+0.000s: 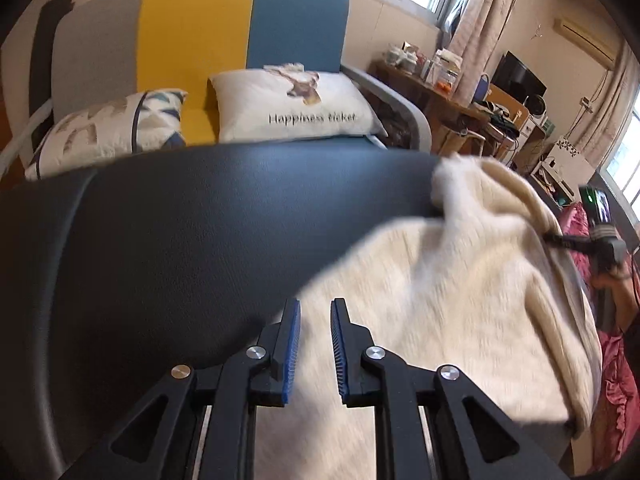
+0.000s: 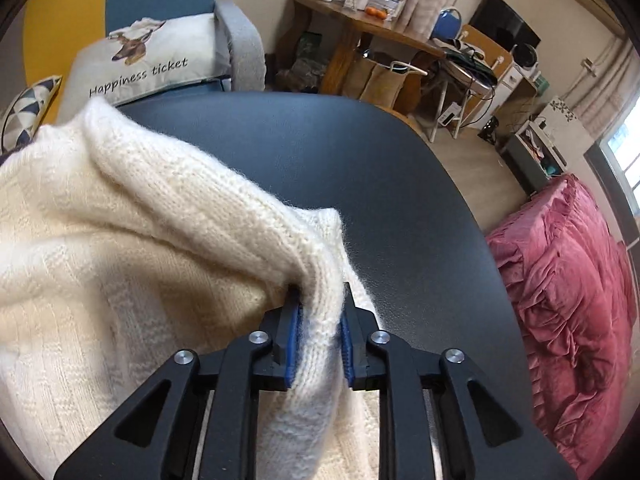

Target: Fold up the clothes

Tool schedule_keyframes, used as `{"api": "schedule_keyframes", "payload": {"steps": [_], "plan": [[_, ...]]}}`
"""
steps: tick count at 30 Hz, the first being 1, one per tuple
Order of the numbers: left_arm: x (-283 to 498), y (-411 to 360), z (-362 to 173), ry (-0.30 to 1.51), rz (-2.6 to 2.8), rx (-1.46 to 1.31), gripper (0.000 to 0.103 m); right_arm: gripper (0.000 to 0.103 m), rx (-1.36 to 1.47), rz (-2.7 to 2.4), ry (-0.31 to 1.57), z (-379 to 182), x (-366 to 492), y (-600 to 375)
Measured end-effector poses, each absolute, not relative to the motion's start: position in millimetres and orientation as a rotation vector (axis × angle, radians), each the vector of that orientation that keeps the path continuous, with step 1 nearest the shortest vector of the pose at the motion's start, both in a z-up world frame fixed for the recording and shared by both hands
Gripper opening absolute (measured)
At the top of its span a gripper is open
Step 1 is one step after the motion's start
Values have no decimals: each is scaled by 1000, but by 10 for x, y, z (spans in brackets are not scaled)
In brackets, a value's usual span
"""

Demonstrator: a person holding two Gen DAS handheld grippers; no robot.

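A cream knitted sweater (image 2: 132, 224) lies bunched on the dark table (image 2: 360, 168). The right gripper (image 2: 318, 320) pinches a thick fold of its edge between blue pads. The left gripper (image 1: 315, 344) hangs over the near part of the sweater, jaws narrowly apart; whether they grip any wool I cannot tell.

Lived-in home: sofa (image 1: 240, 28), cushions (image 1: 296, 104), bedding (image 2: 568, 280)
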State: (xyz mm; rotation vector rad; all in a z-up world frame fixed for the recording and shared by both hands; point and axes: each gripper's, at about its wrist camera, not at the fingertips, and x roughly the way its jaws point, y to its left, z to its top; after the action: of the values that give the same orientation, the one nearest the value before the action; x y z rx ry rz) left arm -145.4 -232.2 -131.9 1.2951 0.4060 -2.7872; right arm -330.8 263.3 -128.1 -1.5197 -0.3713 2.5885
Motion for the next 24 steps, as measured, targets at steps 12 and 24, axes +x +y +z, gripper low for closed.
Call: {"api": "schedule_keyframes", "payload": {"steps": [12,24], "plan": [[-2443,-1835,-1342,-43,-2954,1520,20,41,-1215,2896,-484,-709,-2730,2243],[-2739,-1509,-1576,-203,-2984,1795,28,41,-1464,3071,-671,-1145,-2701,1430]]}}
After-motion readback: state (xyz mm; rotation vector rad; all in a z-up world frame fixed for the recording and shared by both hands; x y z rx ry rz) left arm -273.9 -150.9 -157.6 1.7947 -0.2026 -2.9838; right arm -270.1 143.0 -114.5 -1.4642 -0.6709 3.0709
